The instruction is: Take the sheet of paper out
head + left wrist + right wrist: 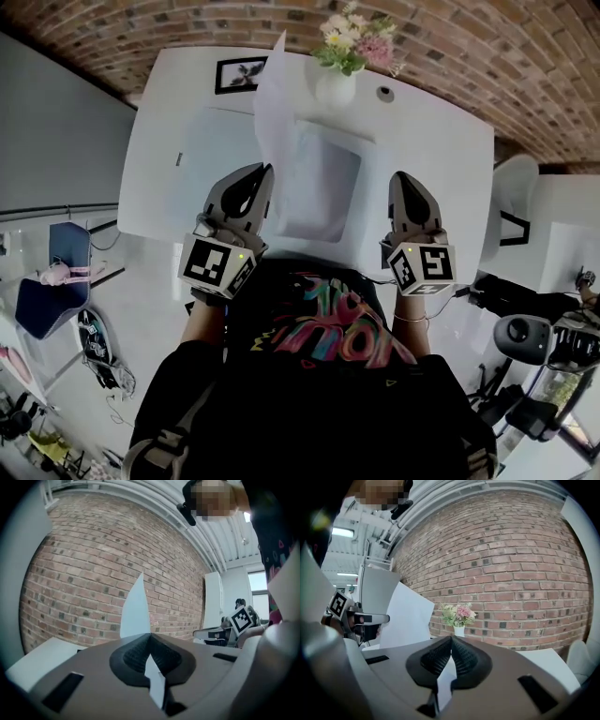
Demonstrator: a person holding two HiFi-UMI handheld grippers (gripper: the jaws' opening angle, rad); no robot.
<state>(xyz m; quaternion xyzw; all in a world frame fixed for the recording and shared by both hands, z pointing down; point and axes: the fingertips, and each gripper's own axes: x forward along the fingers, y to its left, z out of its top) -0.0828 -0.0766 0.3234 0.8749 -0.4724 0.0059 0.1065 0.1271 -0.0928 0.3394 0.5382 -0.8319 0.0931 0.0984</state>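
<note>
Head view: the sheet (pixel 272 103) stands nearly upright over the table (pixel 441 131). It rises from the left gripper (pixel 266 169) toward the far edge and is clear of the clear sleeve (pixel 323 183), which lies flat mid-table. So the sheet looks already out. The right gripper (pixel 404 176) hovers off the sleeve's right side, apart from it. A vase (pixel 336 86) sits at the far edge.

Left gripper view: the left gripper (pixel 150 637) has its jaws clenched on the sheet (pixel 136 609) at its lower edge. The sheet rises as a thin blade past the tips and leans slightly.

Right gripper view: the right gripper (pixel 451 639) has its jaws closed together, and nothing stands up past the tips. A white sliver shows behind them, and I cannot tell whether it is the table. The sheet (pixel 405 616) hangs off to the left, with the vase (pixel 459 631) ahead.

Handling, as I judge it: the sheet is very light, limp and easily creased, and held by one edge it will flop or swing. A flat pinch on the margin is enough, since a hard squeeze or a twist would crumple it. A second hold on the opposite edge would steady it.
</note>
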